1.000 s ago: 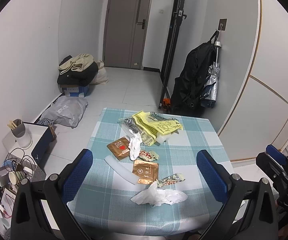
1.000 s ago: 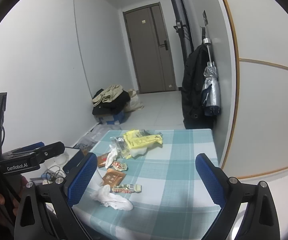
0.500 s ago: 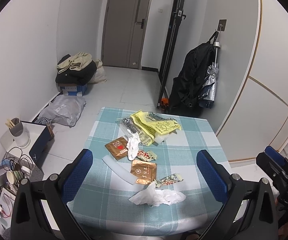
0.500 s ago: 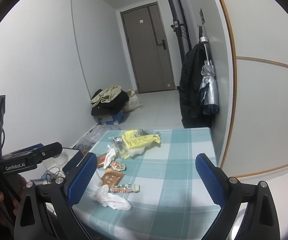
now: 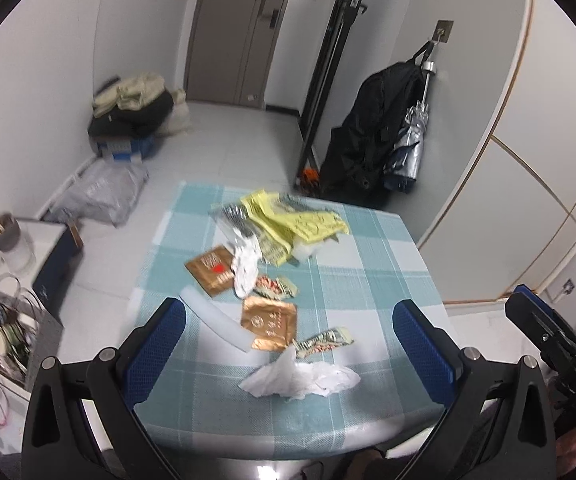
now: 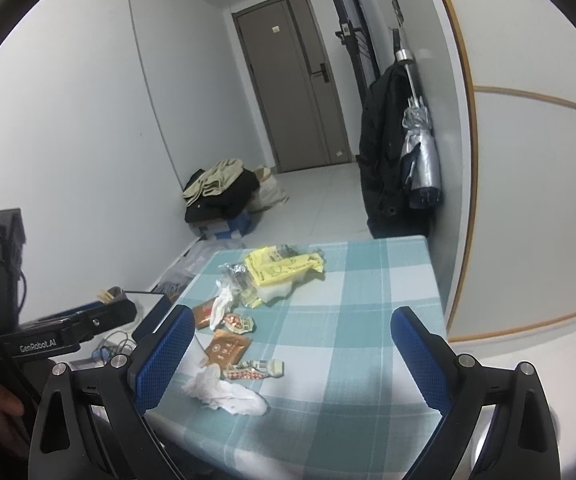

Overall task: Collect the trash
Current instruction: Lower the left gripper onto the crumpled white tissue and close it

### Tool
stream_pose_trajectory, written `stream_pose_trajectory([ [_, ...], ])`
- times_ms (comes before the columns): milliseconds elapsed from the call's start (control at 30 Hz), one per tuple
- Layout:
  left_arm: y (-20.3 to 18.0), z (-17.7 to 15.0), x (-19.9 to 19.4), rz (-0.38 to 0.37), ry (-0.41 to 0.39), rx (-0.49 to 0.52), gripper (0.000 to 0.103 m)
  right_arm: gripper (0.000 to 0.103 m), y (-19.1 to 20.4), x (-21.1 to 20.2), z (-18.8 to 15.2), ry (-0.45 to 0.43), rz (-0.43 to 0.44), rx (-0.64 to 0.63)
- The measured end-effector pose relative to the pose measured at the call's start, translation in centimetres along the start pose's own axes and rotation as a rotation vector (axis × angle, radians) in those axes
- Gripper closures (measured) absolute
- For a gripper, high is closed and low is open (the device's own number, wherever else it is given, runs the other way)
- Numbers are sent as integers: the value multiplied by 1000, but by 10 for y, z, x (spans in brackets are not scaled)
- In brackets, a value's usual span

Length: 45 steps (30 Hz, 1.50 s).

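Both tools hang above the near edge of the table (image 5: pixel 368 264), neither touching anything. The left gripper (image 5: pixel 290 354) has its jaws spread wide and empty, and so does the right gripper (image 6: pixel 292 354); that wide spread suits loose, flat litter.

In the left view the trash runs in a line from 6 o'clock up to 12. Nearest, at 6, lies a crumpled tissue (image 5: pixel 302 376), framed between the left jaws, so it looks like the first pick. Just beyond it at 1 o'clock sits a small wrapper (image 5: pixel 324 342), touching a copper sachet (image 5: pixel 269 322). A white strip (image 5: pixel 217 318) lies at 10 o'clock beside the left pad. Farther off are a brown sachet (image 5: pixel 211 268), a second tissue (image 5: pixel 245 266) and, at 12, a yellow bag (image 5: pixel 300 224) heaped over foil packets.

No bin shows in either view, so where the trash should go cannot be told.
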State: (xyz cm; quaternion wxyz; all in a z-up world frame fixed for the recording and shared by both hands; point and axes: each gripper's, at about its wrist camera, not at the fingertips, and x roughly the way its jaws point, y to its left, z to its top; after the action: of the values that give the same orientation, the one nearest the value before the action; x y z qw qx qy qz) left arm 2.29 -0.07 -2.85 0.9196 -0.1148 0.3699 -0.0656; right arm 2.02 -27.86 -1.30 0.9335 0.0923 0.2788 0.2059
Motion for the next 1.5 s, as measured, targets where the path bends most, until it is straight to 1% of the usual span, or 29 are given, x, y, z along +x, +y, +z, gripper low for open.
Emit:
stream_pose_trajectory([
  [133,13,-4,15,-38,81,-55,1,4,-4,11,0,32,11,14],
  [267,27,-14,35,-67,194,-126,3,4,-8,21,0,62,14,22],
  [300,28,-15,38,-67,219,-137,4,4,-9,24,0,70,14,23],
  [367,31,-19,47,-67,269,-150,9,4,-11,29,0,88,13,25],
  [400,31,-21,51,-65,293,-151,12,4,-12,31,1,95,12,25],
  [433,30,-22,54,-64,313,-147,13,4,-13,33,1,100,13,25],
  [567,25,-27,61,-49,360,-97,16,4,-17,39,2,113,20,26],
  [633,28,-29,65,-54,380,-96,20,4,-19,41,2,121,27,31],
  [667,31,-30,67,-44,384,-94,22,4,-20,42,2,125,27,33],
  [700,38,-31,71,-24,385,-97,26,4,-20,43,2,129,28,35],
  [733,44,-31,72,-30,395,-123,30,4,-21,44,2,132,30,38],
  [767,48,-32,74,-45,406,-142,31,4,-22,44,2,135,33,41],
  [800,50,-32,76,-50,413,-152,35,4,-23,44,2,137,34,43],
  [867,51,-37,79,-56,439,-146,44,4,-24,45,2,142,41,51],
  [900,49,-39,80,-61,452,-141,53,4,-25,45,2,143,47,55],
  [933,48,-40,83,-69,463,-137,60,4,-25,44,2,143,50,59],
  [1000,44,-39,83,-67,457,-117,61,4,-25,44,3,142,55,61],
  [1067,39,-38,83,-83,459,-102,71,4,-24,42,3,140,57,59],
  [1133,36,-39,84,-97,471,-90,90,4,-24,40,2,138,56,54],
  [1200,31,-41,85,-116,485,-78,97,4,-25,39,1,139,54,56],
  [1233,29,-41,84,-125,483,-68,99,4,-26,39,1,139,52,57],
  [1300,26,-39,80,-133,467,-52,101,4,-26,38,0,143,50,61],
  [1467,28,-34,70,-166,432,-85,101,4,-28,36,0,140,39,68],
  [1500,28,-33,68,-163,425,-85,101,4,-28,35,-1,139,37,69],
])
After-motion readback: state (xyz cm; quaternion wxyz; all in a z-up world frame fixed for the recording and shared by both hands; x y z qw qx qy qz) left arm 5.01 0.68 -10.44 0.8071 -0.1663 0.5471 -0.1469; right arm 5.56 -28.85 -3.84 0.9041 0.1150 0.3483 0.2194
